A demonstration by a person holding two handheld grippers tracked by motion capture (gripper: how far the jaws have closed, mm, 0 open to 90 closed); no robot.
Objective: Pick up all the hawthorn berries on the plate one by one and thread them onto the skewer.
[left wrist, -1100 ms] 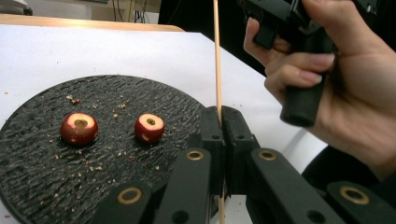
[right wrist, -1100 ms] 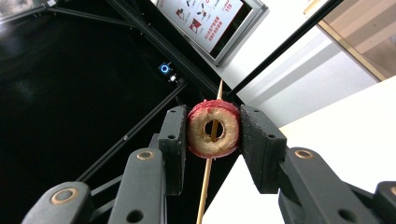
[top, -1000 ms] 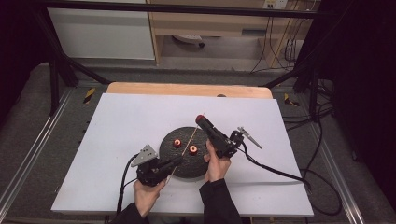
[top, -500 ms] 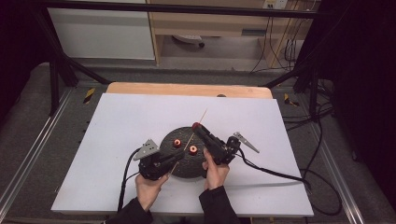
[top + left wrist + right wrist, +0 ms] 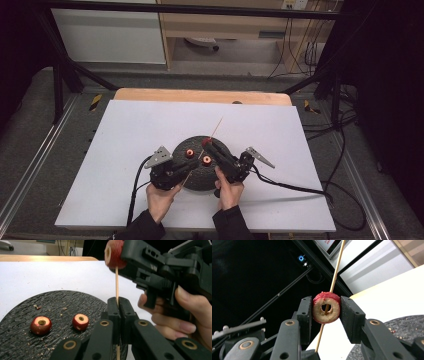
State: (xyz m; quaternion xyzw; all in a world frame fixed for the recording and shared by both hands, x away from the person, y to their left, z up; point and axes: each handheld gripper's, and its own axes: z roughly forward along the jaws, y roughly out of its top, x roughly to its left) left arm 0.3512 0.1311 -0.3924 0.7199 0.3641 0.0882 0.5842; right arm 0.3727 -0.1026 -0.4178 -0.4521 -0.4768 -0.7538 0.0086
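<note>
A thin wooden skewer (image 5: 116,282) stands up between the jaws of my left gripper (image 5: 118,303), which is shut on it over the near edge of a dark round plate (image 5: 216,175). My right gripper (image 5: 326,307) is shut on a red cored fruit ring (image 5: 319,312), and the skewer (image 5: 336,267) passes through its hole. In the high view the left gripper (image 5: 192,164) and right gripper (image 5: 207,143) meet above the plate, with the skewer (image 5: 217,125) slanting up and to the right. Two more cored red fruits (image 5: 41,325) (image 5: 80,322) lie on the plate (image 5: 20,340).
The plate sits on a white mat (image 5: 125,130) over a wooden table (image 5: 200,95). Crumbs are scattered on the plate. Cables (image 5: 295,187) trail from both grippers toward the near and right edges. A dark frame (image 5: 190,7) surrounds the table.
My right gripper has brought the fruit ring down and toward me, onto the skewer. The left gripper has held almost still with the skewer.
</note>
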